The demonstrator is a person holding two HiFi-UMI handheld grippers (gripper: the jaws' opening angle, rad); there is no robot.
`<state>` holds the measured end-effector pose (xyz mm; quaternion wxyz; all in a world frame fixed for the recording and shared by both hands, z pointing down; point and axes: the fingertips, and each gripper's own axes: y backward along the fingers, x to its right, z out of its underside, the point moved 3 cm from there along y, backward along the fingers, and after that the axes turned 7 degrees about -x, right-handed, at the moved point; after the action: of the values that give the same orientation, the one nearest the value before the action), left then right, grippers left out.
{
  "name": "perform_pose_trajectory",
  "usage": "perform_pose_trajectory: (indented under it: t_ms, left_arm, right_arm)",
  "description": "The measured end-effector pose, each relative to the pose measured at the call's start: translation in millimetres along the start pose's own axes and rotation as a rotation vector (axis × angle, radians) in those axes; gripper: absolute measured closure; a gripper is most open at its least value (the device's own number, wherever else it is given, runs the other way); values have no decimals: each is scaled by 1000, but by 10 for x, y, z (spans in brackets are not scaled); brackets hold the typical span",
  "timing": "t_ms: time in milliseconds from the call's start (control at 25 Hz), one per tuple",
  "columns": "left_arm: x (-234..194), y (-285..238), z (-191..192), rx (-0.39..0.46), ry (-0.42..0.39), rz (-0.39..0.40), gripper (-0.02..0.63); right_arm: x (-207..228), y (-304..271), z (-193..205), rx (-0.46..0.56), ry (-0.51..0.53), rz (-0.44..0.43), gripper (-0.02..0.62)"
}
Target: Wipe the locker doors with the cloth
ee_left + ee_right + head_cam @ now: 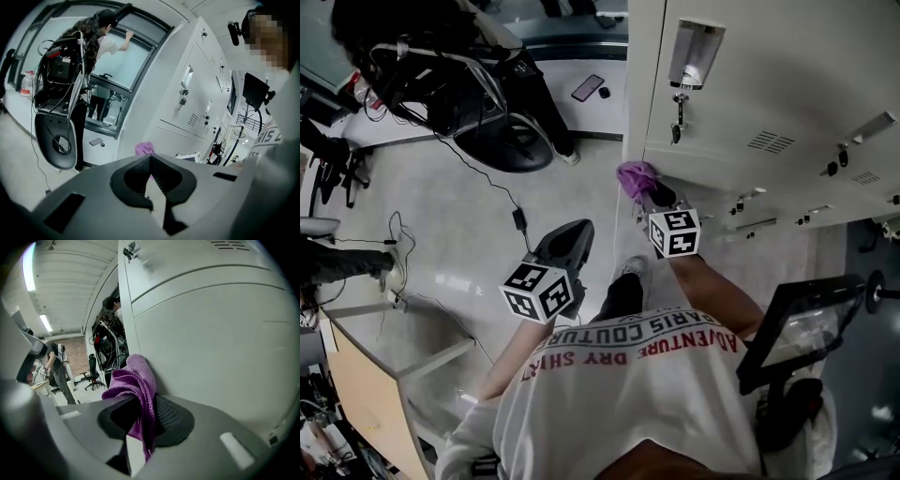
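Observation:
The purple cloth (636, 176) is pressed against the lower left part of a grey locker door (741, 103), just above the seam to the lower row. My right gripper (652, 195) is shut on the purple cloth (133, 380), which bunches up between the jaws and touches the locker door (211, 343). My left gripper (579, 231) hangs over the floor to the left of the lockers, shut with nothing in it. In the left gripper view its jaws (150, 161) meet at the tips, and the cloth (144, 148) shows beyond them at the locker's foot.
Keys hang from a lock (678, 114) on the upper door. An office chair (502, 141) with a person beside it stands at the back left, a phone (587, 87) lies on the floor, and a cable (517, 217) trails across it. A black screen on a stand (797, 323) is at my right.

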<state>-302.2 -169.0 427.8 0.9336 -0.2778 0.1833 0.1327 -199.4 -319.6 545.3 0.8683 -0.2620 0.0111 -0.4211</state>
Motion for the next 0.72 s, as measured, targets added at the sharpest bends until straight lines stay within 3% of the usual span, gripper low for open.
perform_pose_trajectory:
  t_ms: [440, 720]
  left_arm:
    - [123, -104, 21, -20, -15, 24, 606]
    - [349, -316, 32, -49, -44, 80, 606]
  right_arm:
    - [218, 41, 4, 9, -56, 34, 514]
    - [584, 327, 52, 23, -73, 103, 514]
